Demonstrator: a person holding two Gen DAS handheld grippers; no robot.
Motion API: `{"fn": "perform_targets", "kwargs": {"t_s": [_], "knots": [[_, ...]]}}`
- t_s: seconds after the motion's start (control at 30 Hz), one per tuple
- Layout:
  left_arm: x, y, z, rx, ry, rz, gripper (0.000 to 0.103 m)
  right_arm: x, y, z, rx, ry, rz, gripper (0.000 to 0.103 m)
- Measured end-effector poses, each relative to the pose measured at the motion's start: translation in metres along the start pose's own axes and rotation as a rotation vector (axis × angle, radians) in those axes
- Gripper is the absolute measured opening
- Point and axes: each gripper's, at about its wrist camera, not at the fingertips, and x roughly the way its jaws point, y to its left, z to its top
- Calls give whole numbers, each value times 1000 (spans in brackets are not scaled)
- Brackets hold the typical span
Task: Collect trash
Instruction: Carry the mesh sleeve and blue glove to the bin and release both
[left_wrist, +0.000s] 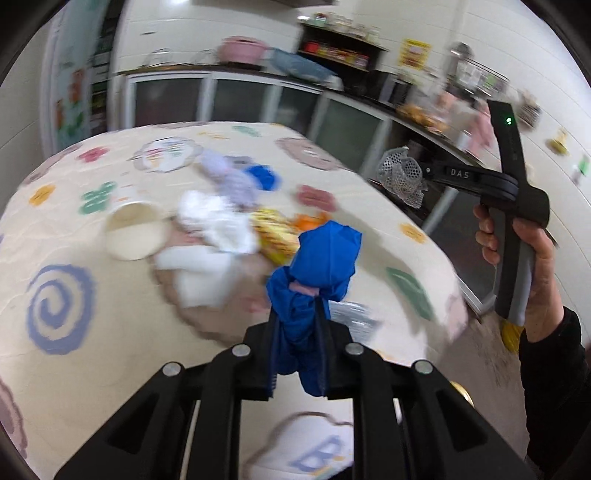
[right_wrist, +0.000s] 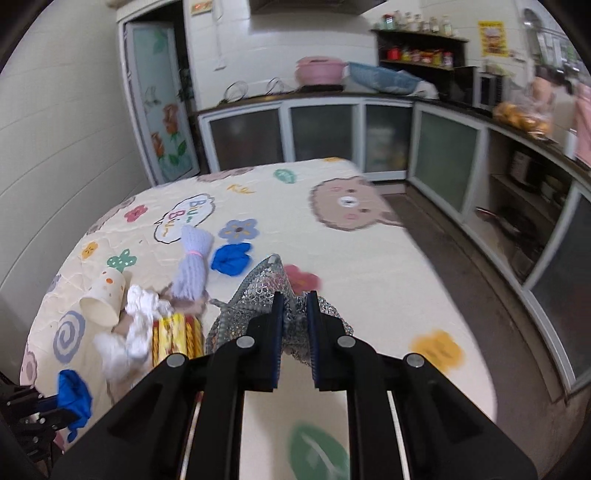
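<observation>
While left gripper (left_wrist: 297, 314) pinches blue wrapper (left_wrist: 321, 254) and right gripper (right_wrist: 295, 325) pinches silver mesh (right_wrist: 258, 291), you keep both pinches firm, lift clear of tablecloth (right_wrist: 369, 266).

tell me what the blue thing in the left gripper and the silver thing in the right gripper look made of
Blue wad: seemingly thin matte rubber or plastic film, judging by soft crumpled folds; possibly a glove. Silver piece: shiny mesh, maybe foil or plastic netting, given its glinting open lattice.

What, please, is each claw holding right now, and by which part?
The left claw pinches a blue bag at its bunched lower end. The right claw pinches a silver mesh net near its middle.
</observation>
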Motion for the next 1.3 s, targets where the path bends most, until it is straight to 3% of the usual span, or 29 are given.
{"fn": "perform_targets", "kwargs": {"t_s": [0.13, 0.3, 0.53, 0.73, 1.03, 1.07, 1.13, 1.17, 1.2, 1.3], "knots": [[14, -56, -6, 115, 53, -141, 15, -64, -44, -43, 59, -24, -82, 11], [35, -136, -22, 281, 125, -315, 15, -143, -102, -120, 144, 0, -266, 12], [71, -256, -67, 514, 276, -506, 15, -219, -169, -252, 327, 145, -486, 12], [109, -337, -115, 667, 426, -544, 15, -240, -192, -334, 466, 246, -530, 12], [155, -387, -166, 770, 555, -479, 17, -219, -219, -405, 582, 387, -528, 13], [160, -389, -169, 770, 564, -469, 24, -215, -222, -410, 587, 406, -530, 17], [168, -389, -172, 745, 594, -458, 48, -210, -227, -419, 599, 438, -548, 49], [167, -386, -173, 728, 597, -452, 71, -210, -229, -424, 611, 445, -557, 67], [166, -383, -170, 706, 582, -446, 83, -213, -232, -431, 629, 450, -569, 66], [160, -377, -161, 667, 564, -452, 87, -222, -239, -440, 663, 463, -610, 65]]}}
